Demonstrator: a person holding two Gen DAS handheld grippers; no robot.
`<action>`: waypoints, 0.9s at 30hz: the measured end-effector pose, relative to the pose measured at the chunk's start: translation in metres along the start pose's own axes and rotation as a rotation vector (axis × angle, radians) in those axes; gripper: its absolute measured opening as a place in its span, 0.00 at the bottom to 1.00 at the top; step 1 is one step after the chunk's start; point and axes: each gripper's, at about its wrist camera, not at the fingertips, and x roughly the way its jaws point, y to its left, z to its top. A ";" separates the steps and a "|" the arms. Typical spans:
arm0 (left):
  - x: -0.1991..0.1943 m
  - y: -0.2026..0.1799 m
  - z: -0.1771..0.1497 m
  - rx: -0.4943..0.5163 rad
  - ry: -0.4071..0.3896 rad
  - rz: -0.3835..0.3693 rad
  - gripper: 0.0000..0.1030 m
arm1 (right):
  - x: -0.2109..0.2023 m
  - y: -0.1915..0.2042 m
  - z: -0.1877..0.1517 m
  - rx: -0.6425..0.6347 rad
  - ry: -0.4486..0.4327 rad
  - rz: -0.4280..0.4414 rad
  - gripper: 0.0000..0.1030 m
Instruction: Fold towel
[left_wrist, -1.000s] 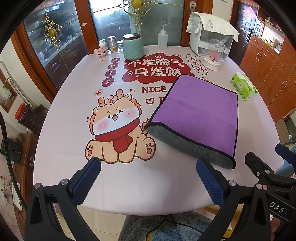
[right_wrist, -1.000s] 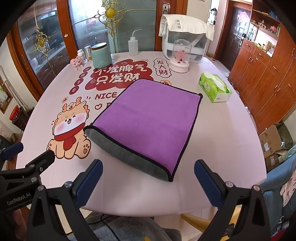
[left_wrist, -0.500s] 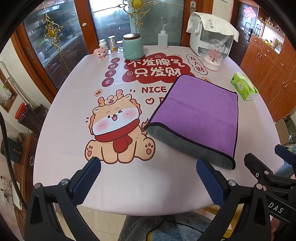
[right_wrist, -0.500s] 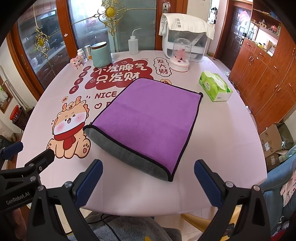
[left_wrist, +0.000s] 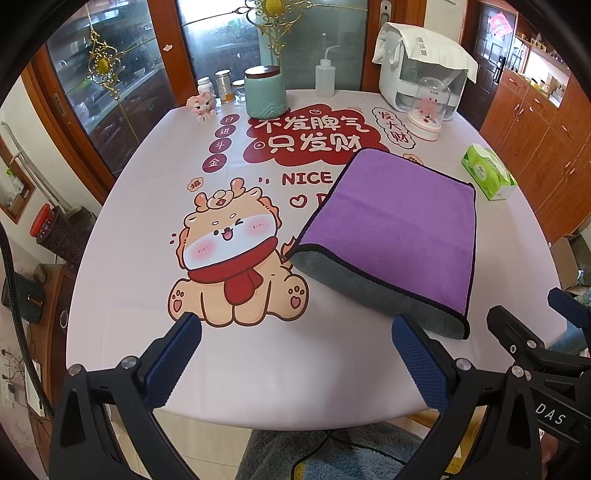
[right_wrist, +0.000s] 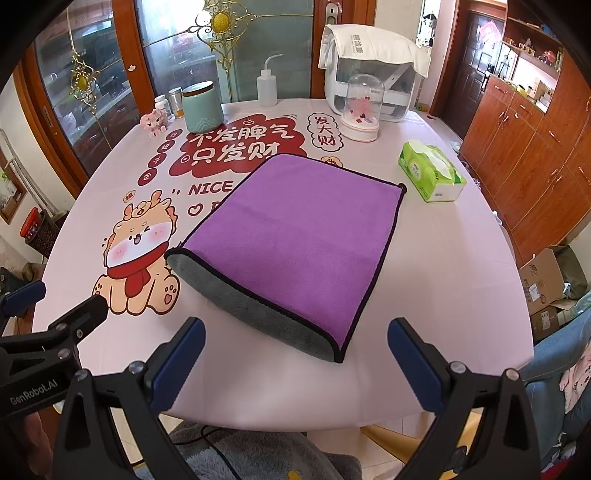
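Note:
A purple towel (left_wrist: 397, 225) with a grey underside and black trim lies folded in half on the table, its grey fold toward me; it also shows in the right wrist view (right_wrist: 299, 240). My left gripper (left_wrist: 295, 362) is open and empty, held above the table's near edge, left of the towel's near corner. My right gripper (right_wrist: 295, 362) is open and empty, just in front of the towel's near fold. Neither touches the towel.
A pink printed tablecloth (left_wrist: 147, 221) covers the table. At the back stand a green jar (left_wrist: 266, 92), a squeeze bottle (left_wrist: 325, 77), a white appliance (left_wrist: 417, 74) and a dome ornament (right_wrist: 362, 110). A tissue box (right_wrist: 430, 171) lies right of the towel.
Both grippers drifted very slightly; the towel lies as before, and both grippers stay open.

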 end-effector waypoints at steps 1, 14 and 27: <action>0.000 0.000 0.000 0.000 0.000 0.000 1.00 | 0.000 0.000 0.000 0.000 0.000 0.000 0.97; 0.002 -0.008 -0.003 0.003 0.007 0.000 1.00 | 0.003 -0.005 0.000 0.005 0.005 0.002 0.97; 0.008 -0.013 -0.002 0.012 0.009 0.000 1.00 | 0.007 -0.010 -0.001 0.015 0.017 0.007 0.97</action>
